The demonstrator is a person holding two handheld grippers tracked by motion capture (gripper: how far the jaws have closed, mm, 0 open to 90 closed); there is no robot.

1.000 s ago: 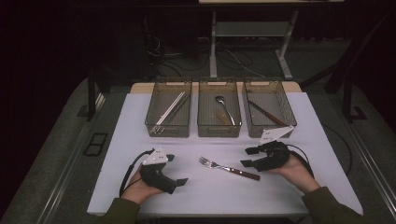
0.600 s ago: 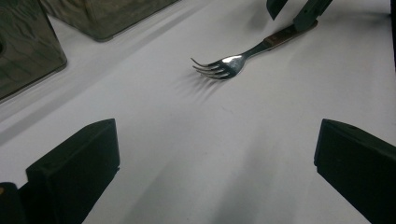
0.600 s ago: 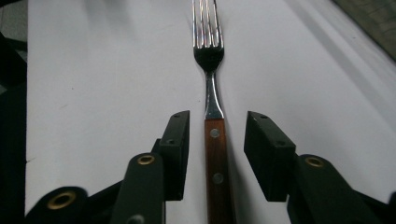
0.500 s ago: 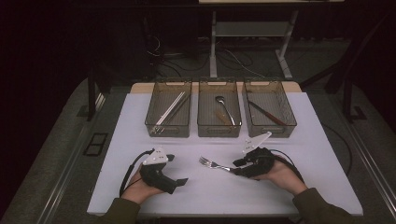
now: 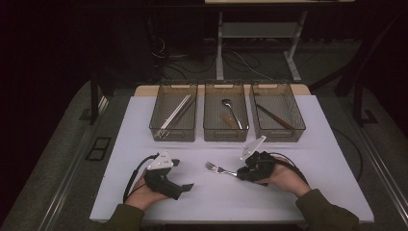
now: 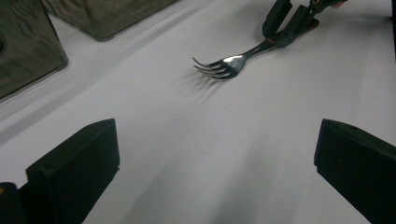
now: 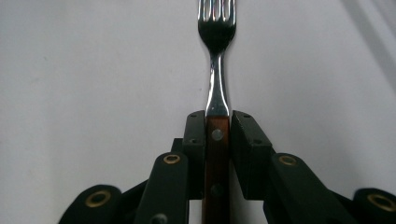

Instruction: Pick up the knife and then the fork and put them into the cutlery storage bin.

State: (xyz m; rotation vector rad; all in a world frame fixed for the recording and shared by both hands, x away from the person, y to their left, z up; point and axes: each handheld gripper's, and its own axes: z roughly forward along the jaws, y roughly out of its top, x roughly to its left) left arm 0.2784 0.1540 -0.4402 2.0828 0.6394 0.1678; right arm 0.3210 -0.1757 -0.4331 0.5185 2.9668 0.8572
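A fork (image 5: 219, 169) with a brown wooden handle lies on the white table (image 5: 317, 144), tines pointing left. My right gripper (image 5: 239, 173) is down at the table with the handle (image 7: 217, 154) between its jaws. They have just been closing on it: the left pad (image 7: 195, 140) is at the wood and a thin gap shows at the right pad (image 7: 247, 144). The left gripper view shows the fork (image 6: 229, 65) ahead with the right gripper (image 6: 285, 35) at its handle. My left gripper (image 5: 182, 174) rests open and empty at the front left, its jaws wide apart (image 6: 215, 144).
Three clear bins stand in a row at the back of the table: the left bin (image 5: 159, 126) holds chopsticks, the middle bin (image 5: 210, 126) a spoon, the right bin (image 5: 298, 126) a dark-handled utensil. Cables trail from both grippers.
My right gripper has moved left onto the fork's handle and its jaws have narrowed around it. The left gripper and the fork have stayed in place.
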